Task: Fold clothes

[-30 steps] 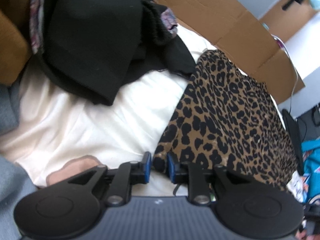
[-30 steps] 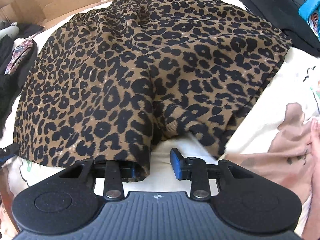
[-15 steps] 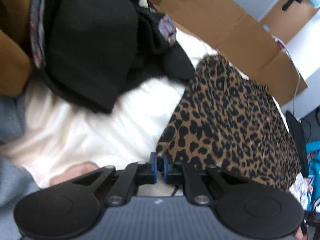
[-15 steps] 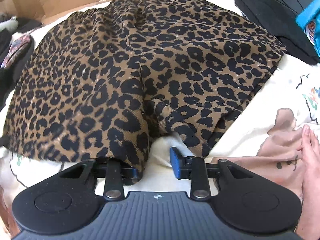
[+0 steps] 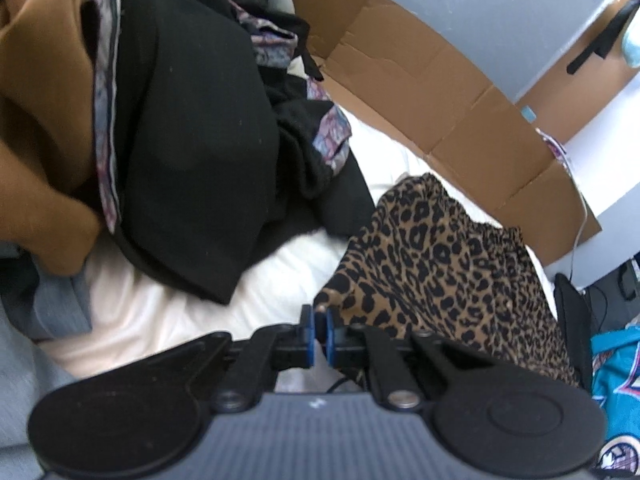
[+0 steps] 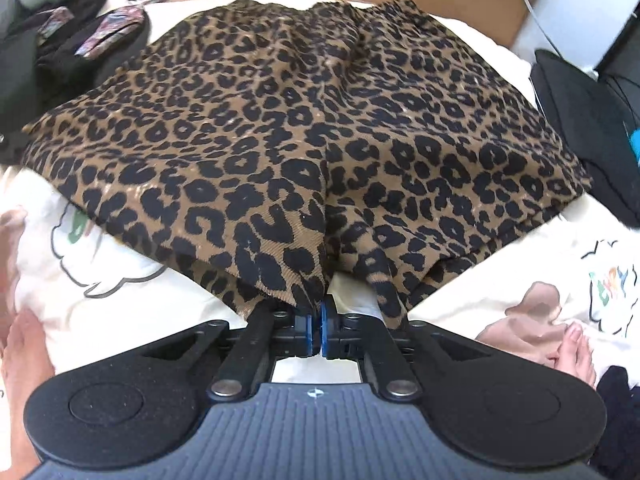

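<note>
Leopard-print fabric shorts are seen in the left wrist view spread on a white printed bedsheet, to the right of a heap of black and patterned clothes. The left gripper is clamped on the shorts' near left corner, its blue-padded fingers almost together. Flattened brown cardboard stands beyond the shorts.

In the right wrist view, the shorts are shown across the bedsheet, waistband on the far side. The right gripper is pinched on the hem at the crotch, between the two leg openings.
</note>
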